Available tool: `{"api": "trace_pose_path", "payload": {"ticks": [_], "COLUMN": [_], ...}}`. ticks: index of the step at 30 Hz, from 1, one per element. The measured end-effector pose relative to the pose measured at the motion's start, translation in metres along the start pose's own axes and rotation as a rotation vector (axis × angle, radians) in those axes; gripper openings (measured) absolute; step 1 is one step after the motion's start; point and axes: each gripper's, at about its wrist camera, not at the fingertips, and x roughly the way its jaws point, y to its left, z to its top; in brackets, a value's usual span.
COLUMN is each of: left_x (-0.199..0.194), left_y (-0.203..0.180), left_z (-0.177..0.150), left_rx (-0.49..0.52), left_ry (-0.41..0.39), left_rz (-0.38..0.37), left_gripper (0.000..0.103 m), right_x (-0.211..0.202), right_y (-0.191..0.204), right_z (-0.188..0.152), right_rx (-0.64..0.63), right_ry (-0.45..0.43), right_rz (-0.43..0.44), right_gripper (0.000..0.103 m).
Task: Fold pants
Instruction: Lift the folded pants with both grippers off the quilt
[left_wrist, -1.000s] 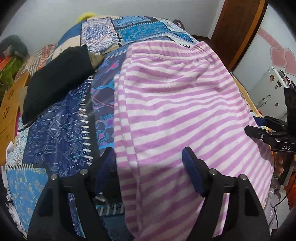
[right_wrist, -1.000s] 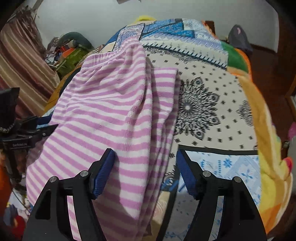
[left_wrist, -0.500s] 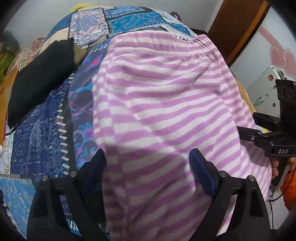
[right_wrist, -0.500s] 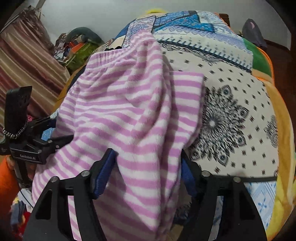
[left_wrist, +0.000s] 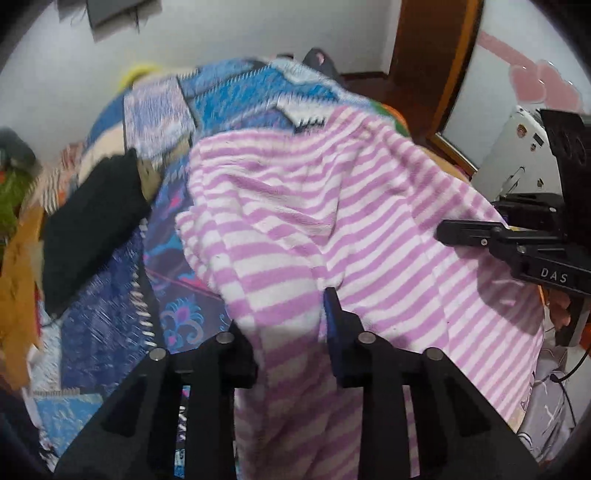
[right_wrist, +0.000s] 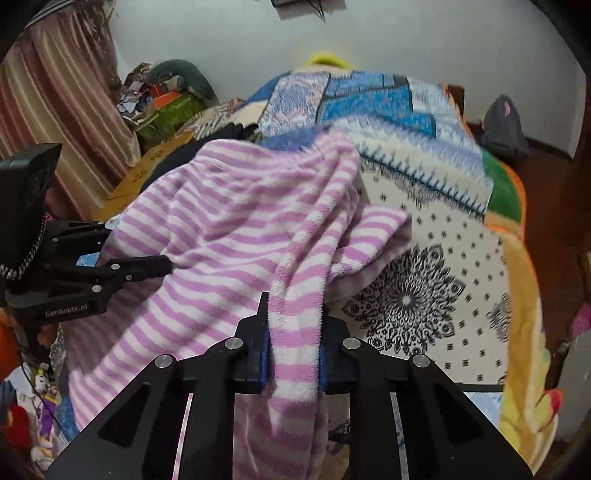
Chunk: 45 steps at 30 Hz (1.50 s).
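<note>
Pink-and-white striped fleece pants (left_wrist: 369, 206) lie lengthwise on the bed, waistband at the far end. My left gripper (left_wrist: 284, 317) holds their near left edge: its jaws are closing, with a gathered fold of the fabric pinched between the pads. In the right wrist view the pants (right_wrist: 221, 221) are bunched and lifted at the near right corner. There the right gripper (right_wrist: 293, 321) is closing on a thick roll of the fabric, and its blue pads press on both sides. Each camera also shows the other gripper at the edge of its view, beside the pants.
A patchwork bedspread (right_wrist: 443, 277) covers the bed. On it, left of the pants, lies a black folded garment (left_wrist: 92, 221). A wooden door (left_wrist: 432, 55) and a white appliance (left_wrist: 517, 158) stand at the right. A striped curtain (right_wrist: 62, 92) and a clutter pile (right_wrist: 162, 99) are at the left.
Both grippers went from open around the near end of the pants to closed on it. Both rose, and the fabric has lifted and bunched toward the waistband.
</note>
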Motion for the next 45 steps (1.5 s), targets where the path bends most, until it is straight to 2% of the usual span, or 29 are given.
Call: {"api": "trace_pose_path", "payload": {"ticks": [9,15,23,28,37,42,45], "left_x": [-0.055,-0.094,-0.142,-0.158,-0.136,-0.094,-0.053], "left_y": [0.009,0.029,0.081,0.127,0.229,0.285,0.321], "left_z": [0.004,0.01,0.022,0.038,0.065,0.079,0.088], "left_rx": [-0.023,-0.042,-0.09,-0.131,-0.195,-0.225,-0.259], "left_ry": [-0.118,-0.204,-0.311,-0.34,-0.308,-0.288,-0.257], "left_rz": [-0.002,0.03,0.104,0.149,0.215,0.222,0.221], "left_gripper": [0.025,0.025,0.025,0.025,0.025,0.025,0.025], "right_x": [-0.042,-0.056,-0.053,-0.036,0.032,0.083,0.116], "right_y": [0.025,0.053,0.094,0.118,0.154,0.167,0.164], "right_z": [0.028,0.056,0.106,0.149,0.222,0.249,0.261], "right_rx": [-0.063,-0.122,-0.187,-0.203,-0.23,-0.241,-0.231], "right_ry": [-0.1,-0.168,-0.255,-0.287,-0.276,-0.272,-0.258], "right_rz": [-0.022,-0.031,-0.002,0.045,0.082,0.056,0.055], "right_gripper": [0.017,0.017,0.017,0.017,0.017,0.017,0.017]}}
